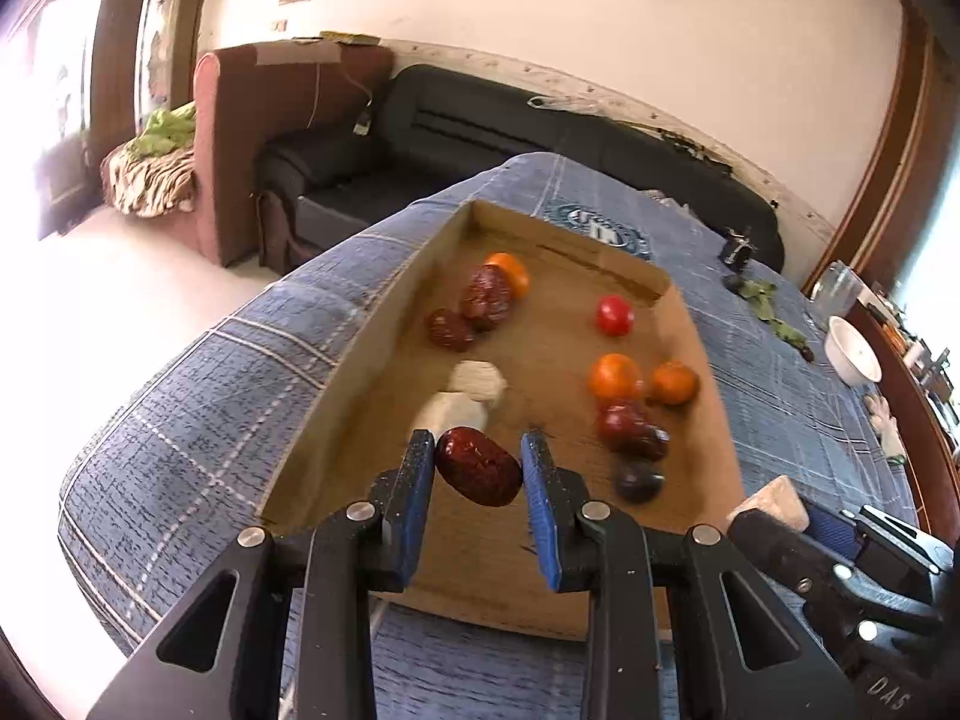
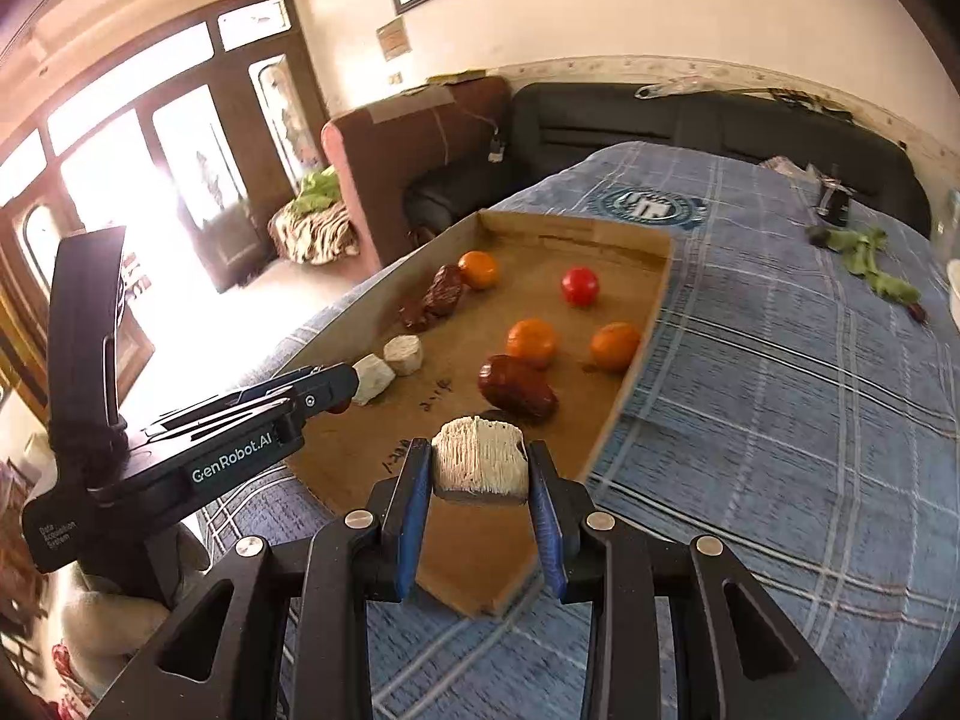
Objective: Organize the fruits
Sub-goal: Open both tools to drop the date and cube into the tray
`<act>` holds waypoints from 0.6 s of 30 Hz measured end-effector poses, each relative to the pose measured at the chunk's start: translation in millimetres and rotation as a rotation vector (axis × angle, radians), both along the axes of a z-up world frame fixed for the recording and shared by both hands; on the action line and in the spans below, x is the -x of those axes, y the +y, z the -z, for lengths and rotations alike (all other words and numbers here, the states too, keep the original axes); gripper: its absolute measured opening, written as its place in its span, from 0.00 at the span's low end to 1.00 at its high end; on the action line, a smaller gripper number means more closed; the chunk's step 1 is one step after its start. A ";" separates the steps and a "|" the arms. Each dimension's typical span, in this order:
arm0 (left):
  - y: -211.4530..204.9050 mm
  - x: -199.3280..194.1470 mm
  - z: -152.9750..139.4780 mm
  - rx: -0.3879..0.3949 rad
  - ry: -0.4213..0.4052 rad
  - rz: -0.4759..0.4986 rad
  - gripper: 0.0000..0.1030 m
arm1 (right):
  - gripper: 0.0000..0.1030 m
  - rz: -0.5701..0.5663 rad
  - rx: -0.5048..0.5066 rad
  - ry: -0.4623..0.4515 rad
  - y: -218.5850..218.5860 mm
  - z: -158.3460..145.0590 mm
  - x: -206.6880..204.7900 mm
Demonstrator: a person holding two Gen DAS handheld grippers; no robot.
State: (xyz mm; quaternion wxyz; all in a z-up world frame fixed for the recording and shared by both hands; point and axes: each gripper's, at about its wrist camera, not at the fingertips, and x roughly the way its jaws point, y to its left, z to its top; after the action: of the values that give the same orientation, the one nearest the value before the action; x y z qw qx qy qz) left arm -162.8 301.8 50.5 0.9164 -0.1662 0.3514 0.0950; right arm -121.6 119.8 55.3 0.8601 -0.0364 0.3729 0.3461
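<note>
My left gripper (image 1: 478, 443) is shut on a dark red date (image 1: 478, 475), held just above the near left part of the cardboard tray (image 1: 552, 348). My right gripper (image 2: 479, 450) is shut on a pale ribbed chunk (image 2: 480, 461) over the tray's (image 2: 528, 276) near end. In the tray lie oranges (image 1: 615, 376), a red tomato (image 1: 615, 315), more dates (image 1: 487, 298), two white chunks (image 1: 478, 381) and a dark plum (image 1: 639, 480). The left gripper (image 2: 336, 387) shows side-on in the right wrist view, next to the white chunks (image 2: 403, 354).
The tray rests on a blue plaid cloth (image 2: 780, 360). A white bowl (image 1: 852, 354), green leaves (image 2: 870, 264) and a small black object (image 1: 737, 249) lie to the right. A black sofa (image 1: 480, 120) and a brown armchair (image 1: 270, 120) stand behind.
</note>
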 end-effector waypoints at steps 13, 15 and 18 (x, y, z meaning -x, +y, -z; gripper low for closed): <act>0.3 -12.6 14.6 -0.009 0.047 0.003 0.28 | 0.35 -0.046 0.062 0.072 31.1 30.4 -15.7; 0.7 -12.4 14.7 -0.006 0.046 0.001 0.28 | 0.35 -0.042 0.060 0.086 31.0 33.3 -17.5; 2.0 -11.9 13.9 0.015 0.036 0.004 0.34 | 0.35 -0.036 0.058 0.088 30.4 33.5 -17.2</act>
State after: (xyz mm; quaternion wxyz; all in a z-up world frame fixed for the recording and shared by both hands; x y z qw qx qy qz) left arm -150.9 303.7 36.6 0.9089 -0.1708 0.3688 0.0935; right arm -104.4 150.2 21.8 0.8351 -0.0525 0.4196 0.3519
